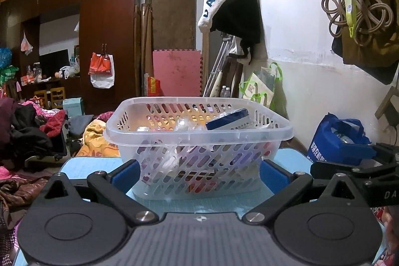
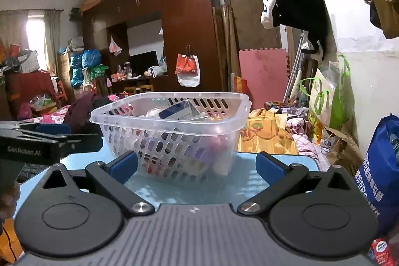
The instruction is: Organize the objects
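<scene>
A clear plastic slotted basket [image 1: 199,136] stands on a light blue table [image 1: 84,163]. It also shows in the right wrist view [image 2: 172,131]. Inside it lie a blue and white box [image 1: 228,120], a crumpled clear wrapper [image 1: 185,125] and several small colourful items seen through the slots. My left gripper [image 1: 199,173] is open and empty, its blue pads [image 1: 126,175] just short of the basket's near wall. My right gripper [image 2: 197,166] is open and empty, a little back from the basket [image 2: 172,131]. Each gripper shows at the edge of the other's view.
A blue shopping bag [image 1: 341,138] stands right of the table, also in the right wrist view [image 2: 381,171]. Heaped clothes and bedding [image 1: 32,131] lie to the left and behind. A white wall with hanging bags [image 1: 364,16] is on the right. A brown wardrobe [image 1: 109,29] stands behind.
</scene>
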Motion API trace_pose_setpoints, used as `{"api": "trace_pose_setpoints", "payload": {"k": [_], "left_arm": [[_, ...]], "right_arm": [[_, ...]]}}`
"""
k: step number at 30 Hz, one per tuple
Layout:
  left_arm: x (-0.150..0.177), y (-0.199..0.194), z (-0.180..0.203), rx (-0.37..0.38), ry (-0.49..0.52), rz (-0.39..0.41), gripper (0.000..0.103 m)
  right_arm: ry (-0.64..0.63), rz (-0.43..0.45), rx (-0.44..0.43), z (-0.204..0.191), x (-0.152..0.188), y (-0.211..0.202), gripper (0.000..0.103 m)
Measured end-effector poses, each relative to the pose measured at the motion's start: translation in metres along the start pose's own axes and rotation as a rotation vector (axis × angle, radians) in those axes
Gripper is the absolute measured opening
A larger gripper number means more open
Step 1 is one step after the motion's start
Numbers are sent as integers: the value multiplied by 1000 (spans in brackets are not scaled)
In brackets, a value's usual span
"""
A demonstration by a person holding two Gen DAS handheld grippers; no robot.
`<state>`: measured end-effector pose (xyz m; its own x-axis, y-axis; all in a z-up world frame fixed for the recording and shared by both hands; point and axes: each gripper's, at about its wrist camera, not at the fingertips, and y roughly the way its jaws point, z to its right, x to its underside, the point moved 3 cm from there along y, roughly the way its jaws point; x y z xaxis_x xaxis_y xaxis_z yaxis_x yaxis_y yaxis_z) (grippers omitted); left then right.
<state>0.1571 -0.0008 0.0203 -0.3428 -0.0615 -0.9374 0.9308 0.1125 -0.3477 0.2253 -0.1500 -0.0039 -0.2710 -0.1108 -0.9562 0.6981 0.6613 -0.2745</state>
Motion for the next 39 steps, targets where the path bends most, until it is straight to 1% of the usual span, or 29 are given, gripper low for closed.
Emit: {"api": "trace_pose_setpoints", "payload": {"k": [21,29,39], "left_arm": [[1,1,5,-2,2,-10,103],[2,2,5,17,-5,-20,103],[3,2,5,17,-8,-25,103]], "right_arm": [[-9,-3,4,0,1,-2,103],[-8,-1,6,0,1,-2,103],[-5,-4,10,1,0,-4,103]]}}
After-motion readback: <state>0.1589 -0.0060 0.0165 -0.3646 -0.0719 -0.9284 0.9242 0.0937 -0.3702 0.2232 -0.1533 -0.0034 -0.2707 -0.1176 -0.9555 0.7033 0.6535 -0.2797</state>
